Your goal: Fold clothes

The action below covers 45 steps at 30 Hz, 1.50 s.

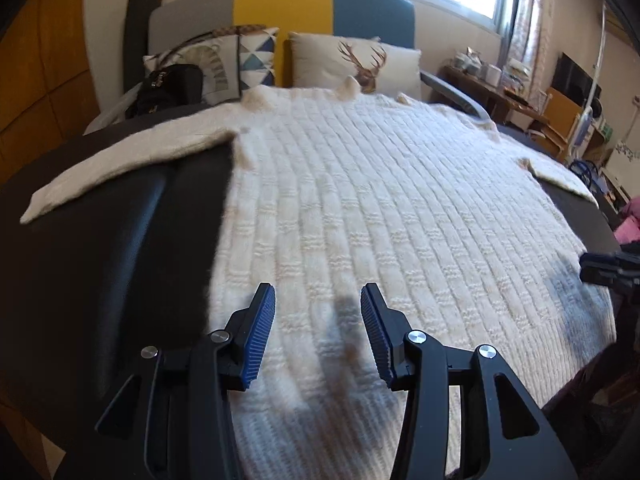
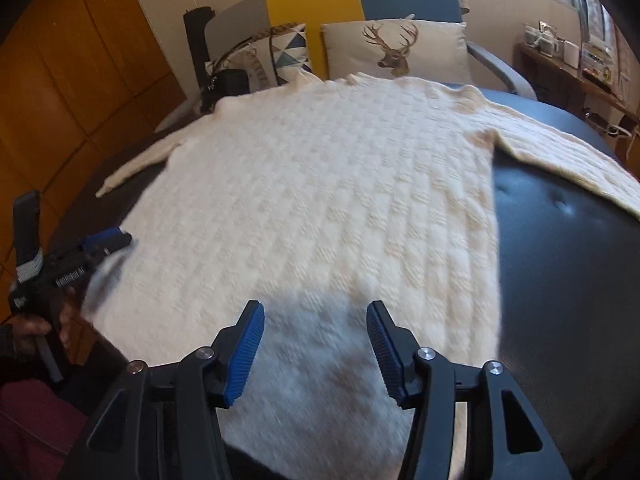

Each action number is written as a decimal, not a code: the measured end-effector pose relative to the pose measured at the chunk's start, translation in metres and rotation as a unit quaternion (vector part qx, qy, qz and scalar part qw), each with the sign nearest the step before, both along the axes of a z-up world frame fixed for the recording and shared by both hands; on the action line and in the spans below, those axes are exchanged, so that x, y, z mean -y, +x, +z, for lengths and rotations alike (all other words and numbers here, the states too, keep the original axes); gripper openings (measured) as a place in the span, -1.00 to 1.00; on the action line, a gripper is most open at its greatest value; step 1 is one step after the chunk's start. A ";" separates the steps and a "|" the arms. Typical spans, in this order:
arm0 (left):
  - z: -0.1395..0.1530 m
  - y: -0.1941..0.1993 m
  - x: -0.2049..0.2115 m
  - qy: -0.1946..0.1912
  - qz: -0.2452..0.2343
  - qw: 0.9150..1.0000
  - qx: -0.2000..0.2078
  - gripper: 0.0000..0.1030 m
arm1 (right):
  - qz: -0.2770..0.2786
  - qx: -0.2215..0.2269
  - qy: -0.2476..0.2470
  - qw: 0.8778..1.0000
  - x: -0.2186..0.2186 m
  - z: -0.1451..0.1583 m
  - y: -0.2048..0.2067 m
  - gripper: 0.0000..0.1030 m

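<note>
Blue-padded left tongs (image 1: 318, 300) and right tongs (image 2: 316, 316) hover released over the near hem of the cream cable-knit sweater (image 2: 320, 184), spread flat on the dark padded table (image 2: 560, 248), sleeves out. Any pinch should catch both knit layers squarely.

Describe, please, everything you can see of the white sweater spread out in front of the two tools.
The sweater is a cream-white, fuzzy knit with a ribbed, blocky pattern. It lies flat on a dark padded surface, hem nearest the cameras, neck toward the cushions, both sleeves angled outward. The left tool and right tool hover open above the hem; neither grips it.
</note>
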<state>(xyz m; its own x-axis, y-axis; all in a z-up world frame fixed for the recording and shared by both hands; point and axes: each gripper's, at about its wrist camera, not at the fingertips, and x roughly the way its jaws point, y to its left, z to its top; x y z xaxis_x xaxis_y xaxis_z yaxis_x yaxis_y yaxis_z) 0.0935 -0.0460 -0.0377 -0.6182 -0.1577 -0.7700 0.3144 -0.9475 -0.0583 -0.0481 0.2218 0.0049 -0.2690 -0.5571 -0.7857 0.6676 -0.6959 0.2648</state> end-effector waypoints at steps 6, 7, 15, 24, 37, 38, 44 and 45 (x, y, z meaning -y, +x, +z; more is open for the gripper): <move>-0.006 0.011 -0.001 -0.014 -0.016 1.000 0.008 -0.07 | 0.006 0.018 0.007 1.000 0.004 -0.022 -0.005 0.06; -0.005 0.013 0.001 -0.009 -0.018 1.000 0.006 -0.07 | 0.013 0.012 0.006 1.000 0.001 -0.022 -0.002 0.06; -0.001 -0.009 0.009 -0.001 -0.005 1.000 0.007 -0.07 | -0.020 0.006 0.001 1.000 0.003 -0.006 -0.024 0.06; 0.020 -0.019 0.027 0.035 -0.004 0.998 -0.044 -0.06 | -0.027 0.000 0.003 1.000 0.005 -0.006 -0.035 0.06; 0.022 -0.083 0.051 0.028 -0.009 0.999 -0.024 -0.06 | -0.015 -0.032 0.039 0.999 0.055 -0.002 -0.083 0.06; 0.026 -0.092 0.052 0.024 -0.014 0.999 -0.031 -0.06 | -0.014 -0.034 0.037 0.999 0.057 0.000 -0.087 0.06; 0.004 -0.140 0.078 0.015 -0.007 1.000 0.003 -0.06 | -0.028 -0.044 0.031 0.998 0.066 0.004 -0.120 0.06; -0.001 -0.138 0.084 0.023 -0.004 1.000 0.002 -0.07 | -0.034 -0.044 0.031 0.998 0.066 0.002 -0.126 0.07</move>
<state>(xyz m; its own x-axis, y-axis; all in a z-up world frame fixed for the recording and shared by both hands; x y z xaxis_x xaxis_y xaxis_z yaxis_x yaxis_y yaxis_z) -0.0446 -0.1302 -0.0386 -0.6154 -0.1177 -0.7794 0.3081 -0.9461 -0.1003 -0.1745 0.1562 0.0071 -0.3735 -0.4857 -0.7903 0.6373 -0.7534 0.1619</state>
